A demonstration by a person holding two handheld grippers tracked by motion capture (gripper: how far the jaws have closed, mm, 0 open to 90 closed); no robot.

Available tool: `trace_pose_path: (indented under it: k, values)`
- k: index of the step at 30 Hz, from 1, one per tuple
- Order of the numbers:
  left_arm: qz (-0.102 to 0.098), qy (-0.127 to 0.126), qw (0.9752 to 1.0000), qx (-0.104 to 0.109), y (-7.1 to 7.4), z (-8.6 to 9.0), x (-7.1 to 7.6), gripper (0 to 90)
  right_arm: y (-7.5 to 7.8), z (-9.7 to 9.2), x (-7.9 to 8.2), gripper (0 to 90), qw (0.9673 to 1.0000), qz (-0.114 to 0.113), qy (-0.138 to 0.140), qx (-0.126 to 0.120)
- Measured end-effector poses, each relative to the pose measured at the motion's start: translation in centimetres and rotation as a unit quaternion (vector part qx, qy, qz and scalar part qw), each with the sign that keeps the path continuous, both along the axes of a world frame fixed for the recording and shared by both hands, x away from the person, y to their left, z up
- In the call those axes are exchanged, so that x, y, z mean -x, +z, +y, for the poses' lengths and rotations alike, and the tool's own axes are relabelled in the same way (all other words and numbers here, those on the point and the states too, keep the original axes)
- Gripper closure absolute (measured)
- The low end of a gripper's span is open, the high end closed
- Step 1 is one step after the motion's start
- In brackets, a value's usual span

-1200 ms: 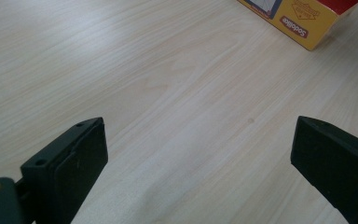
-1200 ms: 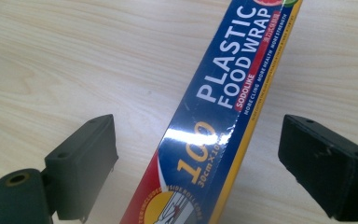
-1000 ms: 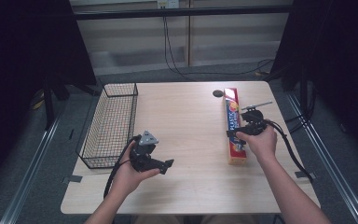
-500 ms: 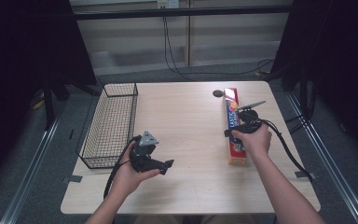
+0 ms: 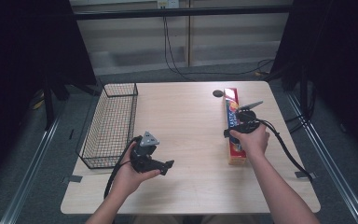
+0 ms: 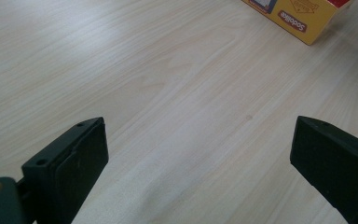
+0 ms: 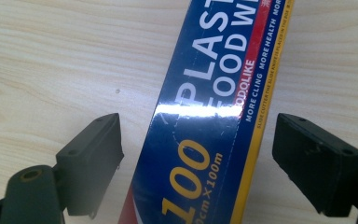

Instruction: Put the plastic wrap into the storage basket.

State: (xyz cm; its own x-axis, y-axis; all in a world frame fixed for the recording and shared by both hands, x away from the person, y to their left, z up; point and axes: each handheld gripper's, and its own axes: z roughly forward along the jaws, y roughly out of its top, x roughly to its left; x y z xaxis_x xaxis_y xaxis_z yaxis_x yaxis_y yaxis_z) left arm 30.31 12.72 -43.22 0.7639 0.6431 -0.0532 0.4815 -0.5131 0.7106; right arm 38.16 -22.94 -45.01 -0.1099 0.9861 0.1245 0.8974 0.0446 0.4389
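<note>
Partly hidden under the right tongs (image 7: 198,154), the long blue-and-yellow cardboard food-wrap box (image 7: 214,107) sat ungripped between their closing jaws; the left tongs (image 6: 200,158) gaped over bare desk (image 6: 168,84).

Between my grippers the table (image 5: 191,121) lies bare — free passage; the wire basket (image 5: 112,123) walls the left, the long box (image 5: 233,126) the right.

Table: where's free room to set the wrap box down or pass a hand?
The widest bare strip of the table runs down the middle, between the wire basket and the plastic wrap box. The near edge between the forearms is bare too. The right side is crowded: the right tongs straddle the box, a small black disc beside its far end. The left tongs hover beside the basket's near end.
</note>
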Motion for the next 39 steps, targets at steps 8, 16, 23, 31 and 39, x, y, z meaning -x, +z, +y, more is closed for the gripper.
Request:
trace_pose_path:
  k: [8,16,23,31,39]
  values:
    - [0.000,-0.001,1.0000,0.000,0.0,0.1,-0.1,4.2,-0.7,0.3,-0.2,15.5,0.9999,0.012,-0.005,0.007]
    - [-0.001,0.000,1.0000,0.000,0.0,0.1,-0.1,4.2,-1.1,0.4,-0.4,20.9,0.9998,0.016,-0.014,0.006]
    - [-0.001,-0.001,1.0000,0.004,-0.1,0.0,-0.1,4.2,-1.3,0.5,-0.5,27.0,0.9994,0.021,-0.023,0.015]
    - [-0.004,0.002,1.0000,0.004,0.0,0.0,-0.1,4.4,-1.3,0.7,-0.7,30.8,0.9987,0.034,-0.033,0.019]
    - [-0.009,-0.001,1.0000,0.002,0.0,-0.1,0.0,4.5,-1.0,0.6,-0.4,38.5,0.9978,0.032,-0.048,0.031]
